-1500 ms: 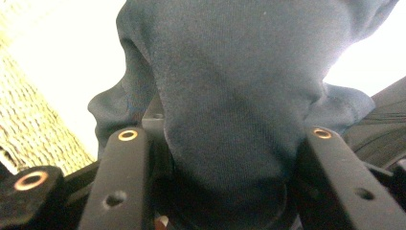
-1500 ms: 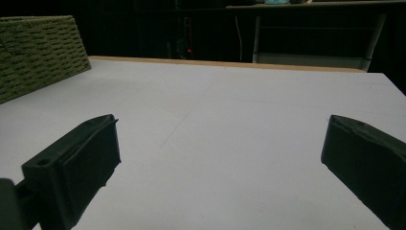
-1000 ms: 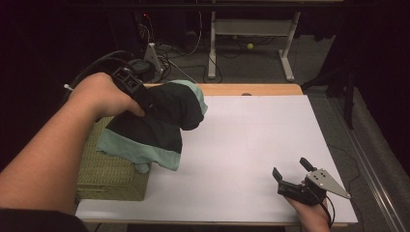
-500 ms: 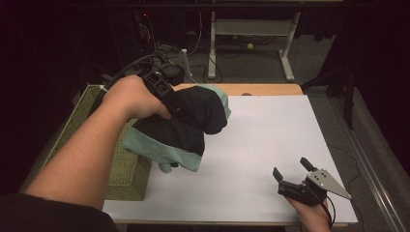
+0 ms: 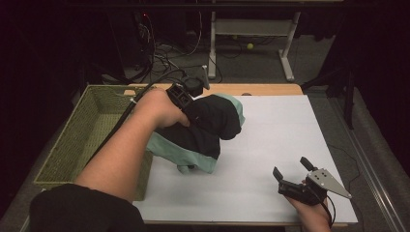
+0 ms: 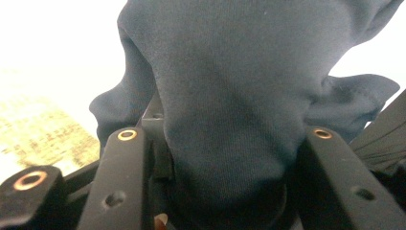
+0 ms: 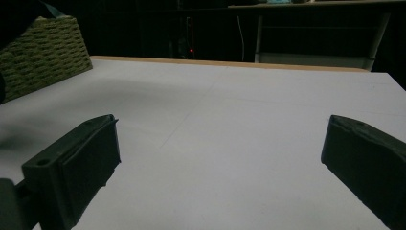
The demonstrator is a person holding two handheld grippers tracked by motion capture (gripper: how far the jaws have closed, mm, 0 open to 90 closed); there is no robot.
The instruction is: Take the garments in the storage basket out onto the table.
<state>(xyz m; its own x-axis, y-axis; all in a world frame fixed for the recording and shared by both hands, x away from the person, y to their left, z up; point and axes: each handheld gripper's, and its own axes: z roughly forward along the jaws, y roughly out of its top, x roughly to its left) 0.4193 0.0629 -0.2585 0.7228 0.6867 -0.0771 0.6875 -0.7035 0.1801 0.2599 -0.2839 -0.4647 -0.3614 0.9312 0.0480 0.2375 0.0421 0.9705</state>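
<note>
The left tongs [image 5: 193, 99] are clamped about half-way shut on a thick bunch of the dark navy and mint-green cloth garment [image 5: 203, 130]. In the left gripper view the navy fabric [image 6: 230, 105] is wedged between the two black jaws and spills up over them. The garment hangs from that grip over the white tabletop [image 5: 290, 140], at about 10 o'clock from the tabletop's middle, just to the 3 o'clock side of the woven green rectangular basket [image 5: 72, 140]. Its lowest mint-green fold [image 5: 193, 162] looks to be touching or nearly touching the tabletop, though I cannot tell which.

The right tongs [image 5: 292, 175] rest at about 5 o'clock on the tabletop, jaws spread wide with nothing between them; the right gripper view shows bare white surface between the two pads [image 7: 81, 163].

The work in hand seems to be bringing the garment out of the basket and onto the tabletop to be laid out. The risks, as I judge them:

- The grip is on a bunched wad, not an edge, so the cloth may drop in a heap rather than spread flat if let go here.
- The trailing fold could drag and roll under the rest as the hand travels toward 3 o'clock, leaving a crease or a doubled layer.
- A loose hem near the basket wall could catch on the weave and tug the basket or pull cloth out of the jaws.
- The right tongs are well apart from the garment, so they give no help steadying it yet.
</note>
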